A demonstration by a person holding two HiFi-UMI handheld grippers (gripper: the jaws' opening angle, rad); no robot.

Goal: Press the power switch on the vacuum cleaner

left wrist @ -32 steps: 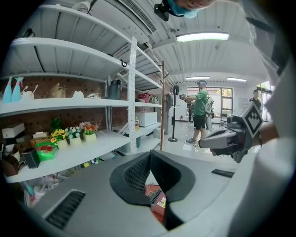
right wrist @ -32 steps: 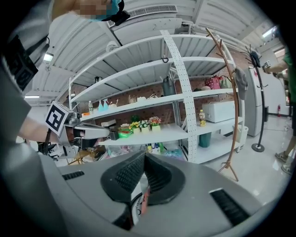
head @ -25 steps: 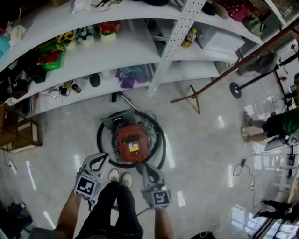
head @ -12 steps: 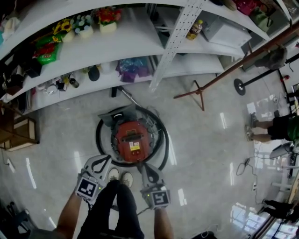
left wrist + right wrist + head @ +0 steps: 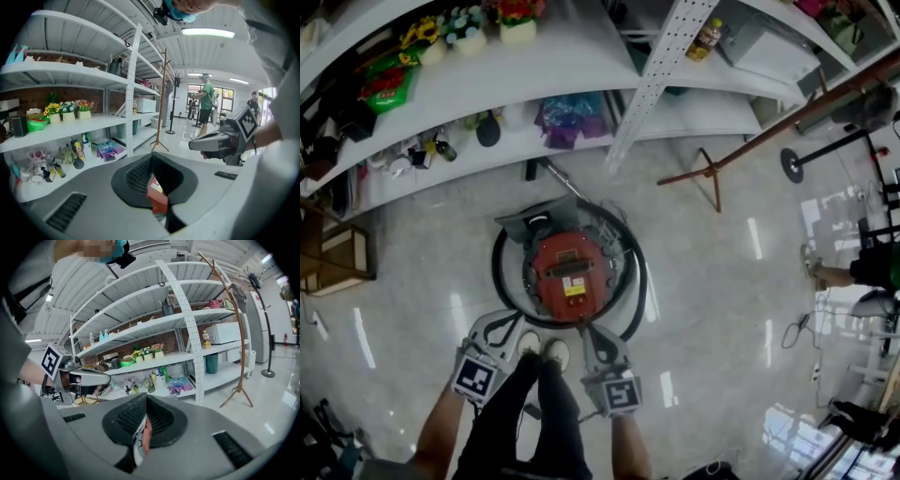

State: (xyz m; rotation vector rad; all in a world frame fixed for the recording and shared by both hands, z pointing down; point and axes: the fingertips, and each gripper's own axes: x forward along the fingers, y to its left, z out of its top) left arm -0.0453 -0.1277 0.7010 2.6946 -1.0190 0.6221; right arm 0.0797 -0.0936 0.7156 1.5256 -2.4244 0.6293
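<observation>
The vacuum cleaner (image 5: pixel 570 274) is a round red canister on the floor, ringed by its black hose (image 5: pixel 501 281). It stands just ahead of the person's shoes (image 5: pixel 542 352). My left gripper (image 5: pixel 499 325) hovers at its near left edge and my right gripper (image 5: pixel 592 339) at its near right edge. Both are above the floor and both look shut with nothing in them. In the left gripper view a sliver of red vacuum (image 5: pixel 157 196) shows through the jaws' hollow. The right gripper view shows the same red sliver (image 5: pixel 147 433). No switch can be made out.
White shelves (image 5: pixel 534 89) with flowers, bottles and bags run along the far side. A brown coat stand (image 5: pixel 705 178) leans at the right. A wooden crate (image 5: pixel 333 258) sits at the left. A person's legs (image 5: pixel 853 274) and floor cables (image 5: pixel 792 333) are far right.
The view has slid forward, so the vacuum cleaner lies lower in the picture and closer to both grippers. Both grippers stay shut and side by side.
</observation>
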